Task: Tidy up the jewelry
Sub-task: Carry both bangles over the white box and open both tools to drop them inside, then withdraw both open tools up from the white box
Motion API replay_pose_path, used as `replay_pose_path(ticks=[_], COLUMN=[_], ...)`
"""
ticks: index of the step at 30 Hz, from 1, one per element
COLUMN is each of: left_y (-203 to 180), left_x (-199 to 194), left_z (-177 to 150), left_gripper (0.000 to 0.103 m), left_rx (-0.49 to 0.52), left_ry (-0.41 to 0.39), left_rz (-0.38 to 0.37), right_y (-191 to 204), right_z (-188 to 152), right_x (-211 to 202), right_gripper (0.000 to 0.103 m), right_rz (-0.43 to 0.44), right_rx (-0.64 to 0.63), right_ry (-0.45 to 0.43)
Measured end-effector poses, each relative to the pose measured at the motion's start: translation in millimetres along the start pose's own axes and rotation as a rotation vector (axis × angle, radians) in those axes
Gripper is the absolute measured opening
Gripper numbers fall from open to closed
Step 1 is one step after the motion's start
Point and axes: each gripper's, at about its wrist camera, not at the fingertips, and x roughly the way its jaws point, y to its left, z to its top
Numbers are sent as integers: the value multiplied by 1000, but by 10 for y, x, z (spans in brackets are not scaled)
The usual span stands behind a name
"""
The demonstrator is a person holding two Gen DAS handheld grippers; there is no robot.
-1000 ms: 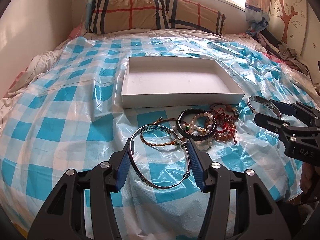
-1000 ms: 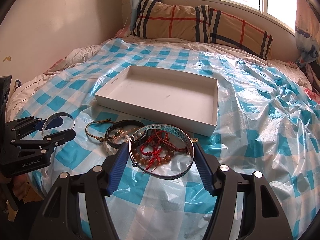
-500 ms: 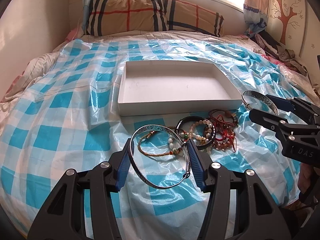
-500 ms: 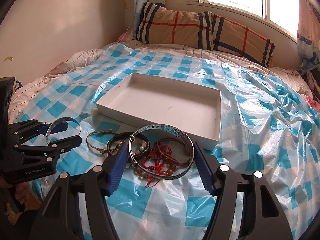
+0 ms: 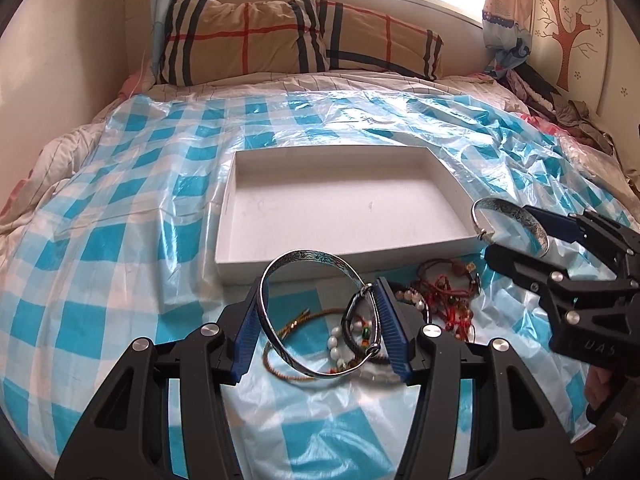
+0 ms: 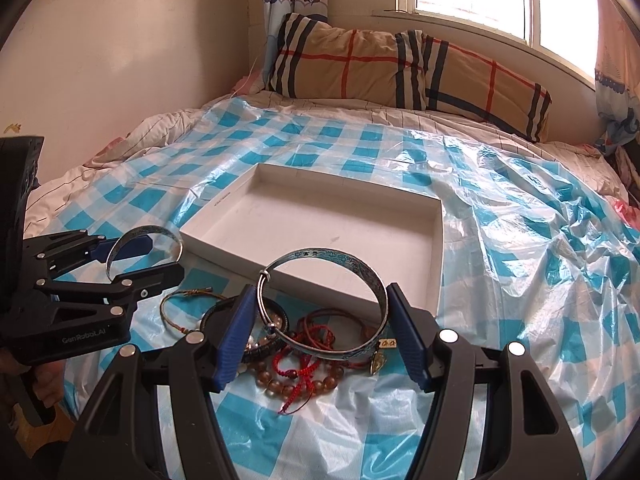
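The left gripper (image 5: 320,328) has its blue fingers (image 5: 245,332) clamped on a silver bangle (image 5: 316,258), held in the air above the loose bracelets (image 5: 448,300) heaped on the checked plastic sheet (image 5: 120,248) over the bed. The right gripper (image 6: 320,334) likewise pinches a second silver bangle (image 6: 340,260) over the same heap. Just beyond lies the white tray (image 6: 438,248), with plaid pillows (image 6: 348,64) under the window

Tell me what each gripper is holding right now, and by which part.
The left gripper clamps a silver bangle across its opposite outer edges. The right gripper likewise clamps a second silver bangle, ring spanning the blue pads.
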Motion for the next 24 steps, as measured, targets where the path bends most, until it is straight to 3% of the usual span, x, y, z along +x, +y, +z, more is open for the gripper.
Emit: replay_pose_path(ticks=[13, 24], left_y=[-53, -53], left_x=[639, 1031], left_z=[488, 528], left_gripper=[51, 55], left_rx=[23, 3], left_ry=[-1, 50], left_rz=[-4, 57], right_y=[-195, -273], right_z=[182, 176], right_x=[582, 970], right_gripper=[63, 64], right_rz=[-6, -7], right_rx=[22, 22], right_ry=[10, 76])
